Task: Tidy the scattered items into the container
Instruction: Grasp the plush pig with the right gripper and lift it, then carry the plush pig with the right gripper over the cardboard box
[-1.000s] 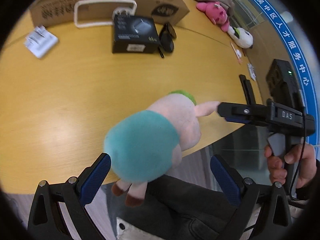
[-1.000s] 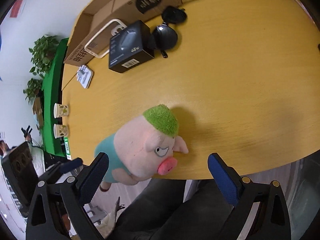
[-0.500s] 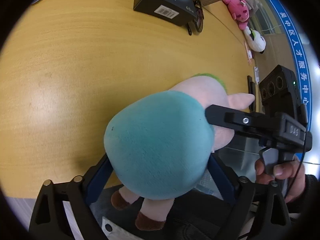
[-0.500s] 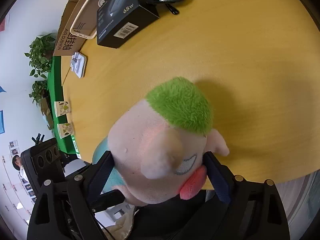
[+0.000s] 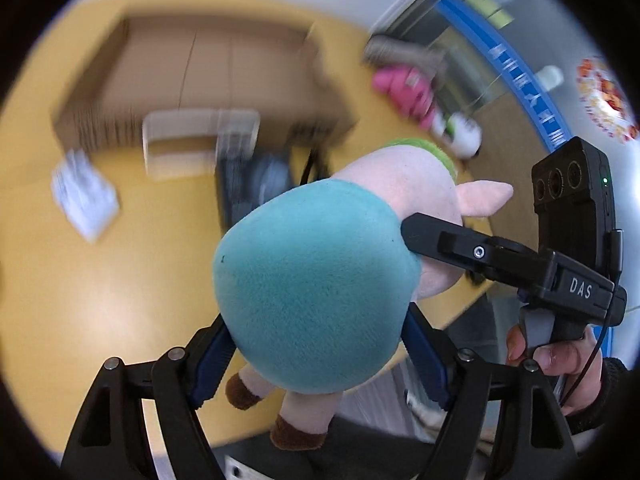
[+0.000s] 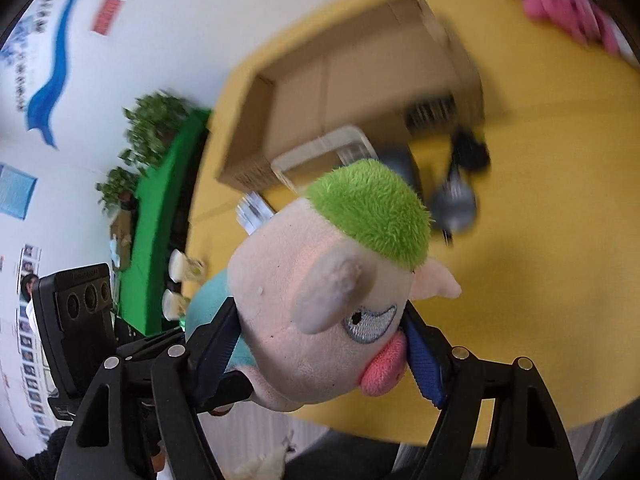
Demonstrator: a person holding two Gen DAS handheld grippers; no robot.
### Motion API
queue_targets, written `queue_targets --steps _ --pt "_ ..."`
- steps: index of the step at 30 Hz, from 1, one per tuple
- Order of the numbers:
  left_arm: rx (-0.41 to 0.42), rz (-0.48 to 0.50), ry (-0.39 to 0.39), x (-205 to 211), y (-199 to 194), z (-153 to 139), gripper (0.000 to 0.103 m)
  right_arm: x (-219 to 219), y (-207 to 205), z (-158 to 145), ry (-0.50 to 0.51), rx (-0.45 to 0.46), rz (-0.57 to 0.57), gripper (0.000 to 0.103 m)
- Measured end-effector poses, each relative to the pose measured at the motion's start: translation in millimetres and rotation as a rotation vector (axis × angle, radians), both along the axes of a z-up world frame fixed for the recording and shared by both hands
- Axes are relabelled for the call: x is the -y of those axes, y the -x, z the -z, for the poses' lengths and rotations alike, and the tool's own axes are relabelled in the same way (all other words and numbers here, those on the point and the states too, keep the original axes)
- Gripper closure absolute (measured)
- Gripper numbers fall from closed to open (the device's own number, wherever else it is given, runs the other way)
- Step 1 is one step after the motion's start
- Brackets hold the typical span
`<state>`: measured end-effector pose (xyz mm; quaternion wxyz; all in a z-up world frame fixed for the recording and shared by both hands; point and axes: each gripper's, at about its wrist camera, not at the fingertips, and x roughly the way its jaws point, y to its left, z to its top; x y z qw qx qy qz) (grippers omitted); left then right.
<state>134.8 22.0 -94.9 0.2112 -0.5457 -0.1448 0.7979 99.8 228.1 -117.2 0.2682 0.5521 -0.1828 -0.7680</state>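
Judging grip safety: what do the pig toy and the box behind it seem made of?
Pig toy: soft plush, fuzzy teal and pink pile, shaggier green on the head. It bulges between the blue pads. Box: plain brown cardboard by its matte colour and folded flaps, though blurred.

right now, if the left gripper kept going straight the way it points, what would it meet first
Nothing new: the plush pig already fills the space between the closing jaws of the left gripper. Beyond it, the line seems to lead to the blurred black box on the yellow table, though depth is unclear.
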Motion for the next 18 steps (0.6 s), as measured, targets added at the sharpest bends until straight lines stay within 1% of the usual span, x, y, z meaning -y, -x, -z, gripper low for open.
queue_targets --steps 3,5,7,9,13,15,18 --pt "-0.145 -0.02 0.029 -3 8 -64 0.024 1 11 -73 0.03 -0.18 -0.017 0.022" --pt "-0.222 -0.034 0.038 -4 9 -97 0.024 4 13 -109 0.042 -0.263 -0.029 0.022" --pt "-0.29 -0.048 0.036 -1 8 -127 0.024 7 11 -147 0.048 -0.347 -0.041 0.022" --pt "-0.333 -0.056 0.027 3 9 -147 0.024 15 8 -176 0.04 -0.41 -0.046 0.022" --pt "-0.401 -0.06 -0.003 20 14 -174 0.024 34 5 -216 0.009 -0.507 -0.053 0.022" --pt "-0.422 -0.061 -0.017 29 20 -184 0.024 43 7 -231 -0.004 -0.539 -0.054 0.022" --pt "-0.458 -0.068 -0.034 47 29 -199 0.024 59 17 -246 -0.017 -0.561 -0.055 0.022"
